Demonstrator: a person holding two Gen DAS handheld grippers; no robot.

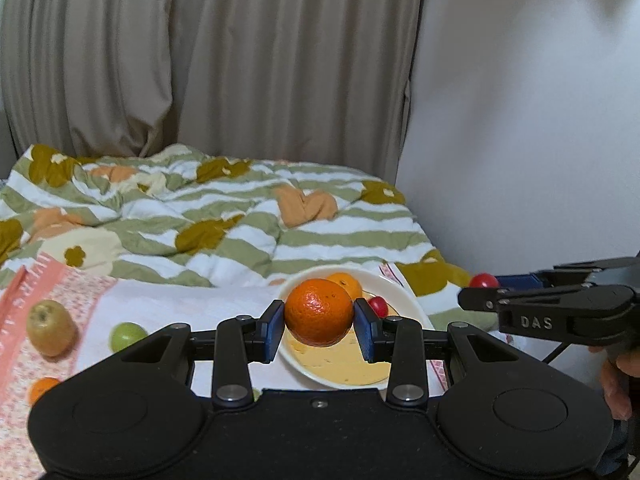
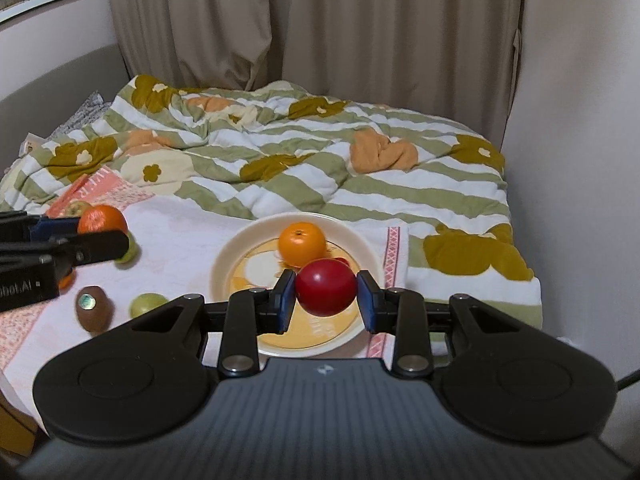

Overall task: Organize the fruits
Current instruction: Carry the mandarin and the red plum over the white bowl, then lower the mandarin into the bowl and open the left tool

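Note:
My left gripper (image 1: 319,322) is shut on an orange (image 1: 319,312) and holds it above the near part of a cream plate (image 1: 400,296). My right gripper (image 2: 326,296) is shut on a red fruit (image 2: 326,287) and holds it above the same plate (image 2: 228,256). On the plate lie a second orange (image 2: 302,243) and a small red fruit (image 1: 378,306). The right gripper also shows in the left wrist view (image 1: 480,288), and the left gripper with its orange shows in the right wrist view (image 2: 102,226).
On the white cloth (image 2: 188,232) left of the plate lie a kiwi (image 1: 51,322), a brown kiwi (image 2: 94,308), green fruits (image 1: 127,335) (image 2: 147,304) and a small orange (image 1: 43,389). A striped quilt (image 2: 320,152) covers the bed behind. A wall (image 2: 580,120) is at the right.

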